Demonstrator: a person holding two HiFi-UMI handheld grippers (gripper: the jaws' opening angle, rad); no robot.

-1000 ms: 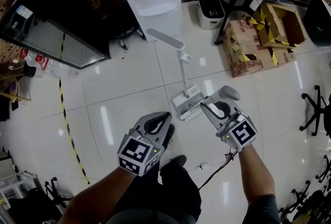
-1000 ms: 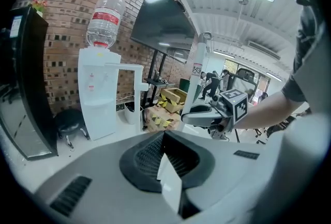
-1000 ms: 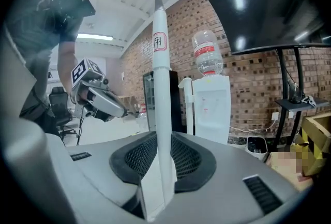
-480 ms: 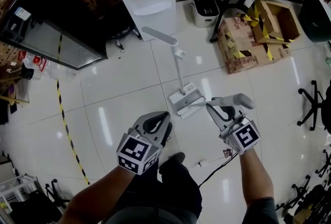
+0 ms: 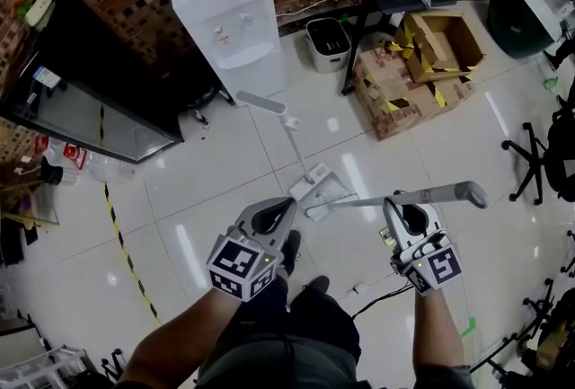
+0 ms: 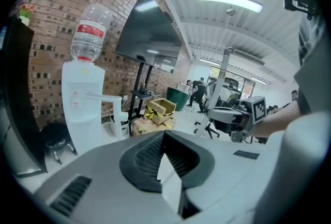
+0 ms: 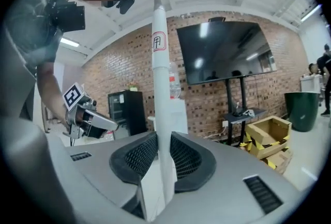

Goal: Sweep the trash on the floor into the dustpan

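Beside the dustpan (image 5: 321, 187), nothing looks swept yet. The broom (image 5: 440, 196) is clamped in the right tool (image 5: 406, 209); the left tool (image 5: 271, 215) is closed, empty.

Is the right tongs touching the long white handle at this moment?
Touching. The right gripper view shows the white handle standing between the jaws of the right tongs, clamped from both sides.

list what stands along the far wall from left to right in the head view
black cabinet → water dispenser → small white container → cardboard boxes → dark green bin
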